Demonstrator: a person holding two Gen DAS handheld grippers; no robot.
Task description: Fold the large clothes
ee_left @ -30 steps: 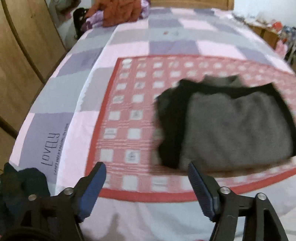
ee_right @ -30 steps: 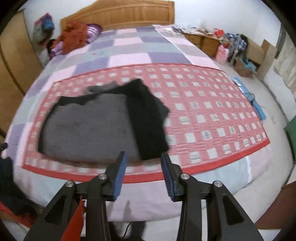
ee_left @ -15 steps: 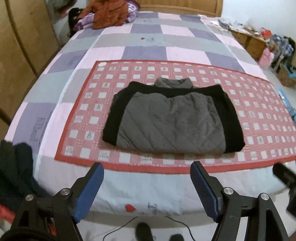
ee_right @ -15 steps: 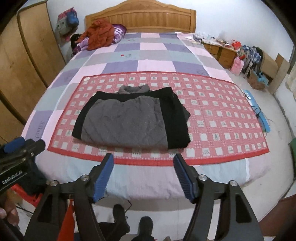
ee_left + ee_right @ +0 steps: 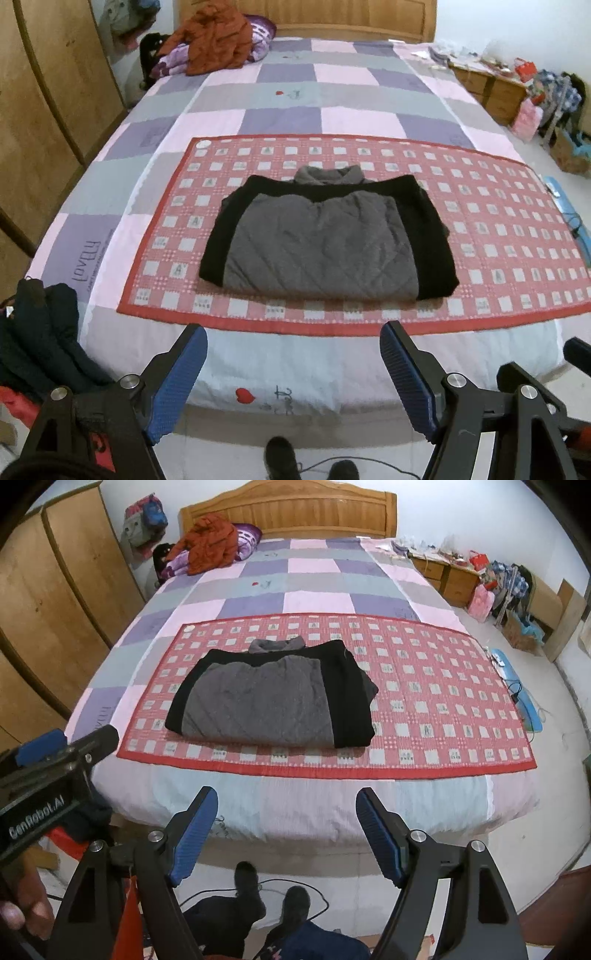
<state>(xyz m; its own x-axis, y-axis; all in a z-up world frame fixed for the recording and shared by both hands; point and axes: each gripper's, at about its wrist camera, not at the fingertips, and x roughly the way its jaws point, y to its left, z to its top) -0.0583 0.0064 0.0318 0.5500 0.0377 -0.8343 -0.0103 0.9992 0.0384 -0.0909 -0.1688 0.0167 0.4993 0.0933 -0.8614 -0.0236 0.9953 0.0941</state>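
A grey quilted jacket with black sides lies folded into a flat rectangle on a red checked mat on the bed; it also shows in the right wrist view. My left gripper is open and empty, held off the foot of the bed, well short of the jacket. My right gripper is open and empty, also back from the bed's foot edge. The left gripper's body shows at the left of the right wrist view.
A pile of dark clothes sits at the bed's near left corner. An orange jacket lies by the headboard. A wooden wardrobe lines the left side. Nightstands and clutter stand on the right. My feet are on the floor.
Both grippers have pulled back and up from the jacket to beyond the foot of the bed. The right gripper's jaws opened wider. The jacket stays folded on the mat.
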